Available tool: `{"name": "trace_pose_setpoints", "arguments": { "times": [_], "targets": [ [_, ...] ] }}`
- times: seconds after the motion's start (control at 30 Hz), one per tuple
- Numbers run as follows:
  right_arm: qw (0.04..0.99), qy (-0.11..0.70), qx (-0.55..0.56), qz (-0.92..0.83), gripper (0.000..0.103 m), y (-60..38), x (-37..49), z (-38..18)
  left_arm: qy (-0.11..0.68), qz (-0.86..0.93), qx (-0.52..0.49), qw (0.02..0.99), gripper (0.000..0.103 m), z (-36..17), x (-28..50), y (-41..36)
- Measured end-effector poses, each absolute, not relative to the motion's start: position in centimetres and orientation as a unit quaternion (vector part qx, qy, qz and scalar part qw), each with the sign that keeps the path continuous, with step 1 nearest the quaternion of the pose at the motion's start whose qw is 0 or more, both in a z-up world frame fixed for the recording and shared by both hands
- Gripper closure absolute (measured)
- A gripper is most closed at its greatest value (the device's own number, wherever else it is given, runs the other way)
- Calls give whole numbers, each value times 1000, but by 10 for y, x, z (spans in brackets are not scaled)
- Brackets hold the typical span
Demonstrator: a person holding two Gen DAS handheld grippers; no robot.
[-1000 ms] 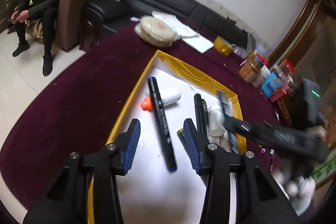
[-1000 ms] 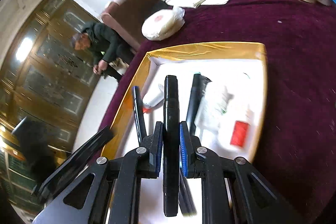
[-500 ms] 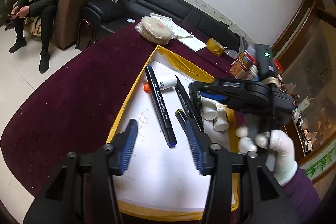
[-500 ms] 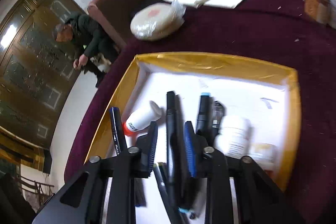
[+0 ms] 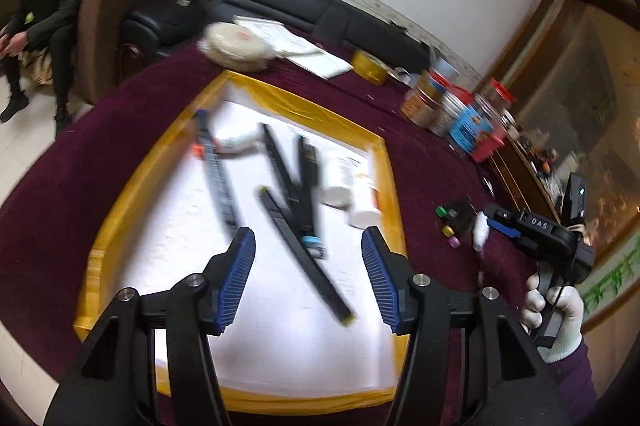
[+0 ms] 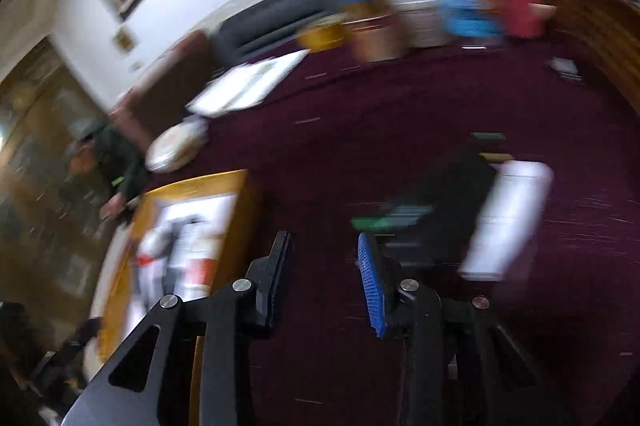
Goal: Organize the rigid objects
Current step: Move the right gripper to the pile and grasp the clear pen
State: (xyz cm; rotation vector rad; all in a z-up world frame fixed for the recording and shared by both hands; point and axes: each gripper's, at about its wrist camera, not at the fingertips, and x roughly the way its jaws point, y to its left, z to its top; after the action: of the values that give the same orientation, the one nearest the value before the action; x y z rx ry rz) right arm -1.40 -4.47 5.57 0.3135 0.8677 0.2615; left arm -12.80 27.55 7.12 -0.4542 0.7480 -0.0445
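A yellow-rimmed tray (image 5: 384, 162) with a white floor holds several black markers (image 5: 288, 218) and white bottles (image 5: 336, 178). My left gripper (image 5: 308, 266) hovers over the tray's near half, its jaws opening; one marker lies on the floor beneath the gap, untouched. My right gripper (image 5: 490, 220), held by a white-gloved hand (image 5: 560, 310), is outside the tray over the maroon cloth. In the blurred right wrist view the right gripper (image 6: 324, 266) is opening with nothing between its fingers. A small white bottle (image 6: 508, 218) and dark items (image 6: 440, 194) lie just ahead of it.
Coloured caps (image 5: 446, 230) lie on the cloth right of the tray. Jars and tins (image 5: 452, 106), a yellow tape roll (image 5: 370, 66), papers (image 5: 296, 46) and a round white bundle (image 5: 236, 44) crowd the far side. A person (image 5: 40, 6) sits beyond the table's left edge.
The right gripper let go of the black marker inside the tray and swung right, out over the cloth. The left gripper's jaws spread wider and it shifted over the tray.
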Motion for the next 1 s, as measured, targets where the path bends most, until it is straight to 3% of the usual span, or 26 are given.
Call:
{"name": "trace_pose_setpoints", "arguments": {
  "times": [0.23, 0.47, 0.73, 0.77, 0.87, 1.0],
  "targets": [
    [886, 419, 193, 47, 73, -136, -27, 29, 401, -87, -159, 898, 49, 71, -99, 187],
    [889, 410, 200, 45, 73, -142, -11, 22, 426, -122, -88, 892, 49, 73, -82, 114],
    [890, 441, 111, 36, 72, -120, -18, 5, 432, -144, -37, 890, 49, 73, -55, 63],
    [894, 438, 91, 35, 73, -118, -21, 4, 432, -150, -34, 889, 49, 73, -48, 55],
    [893, 439, 88, 53, 91, -121, -22, 4, 434, -168, -30, 884, 50, 72, -29, 33],
    [900, 427, 94, 0, 93, -154, -22, 6, 437, -197, -3, 878, 50, 66, -8, -3]
  ]
}}
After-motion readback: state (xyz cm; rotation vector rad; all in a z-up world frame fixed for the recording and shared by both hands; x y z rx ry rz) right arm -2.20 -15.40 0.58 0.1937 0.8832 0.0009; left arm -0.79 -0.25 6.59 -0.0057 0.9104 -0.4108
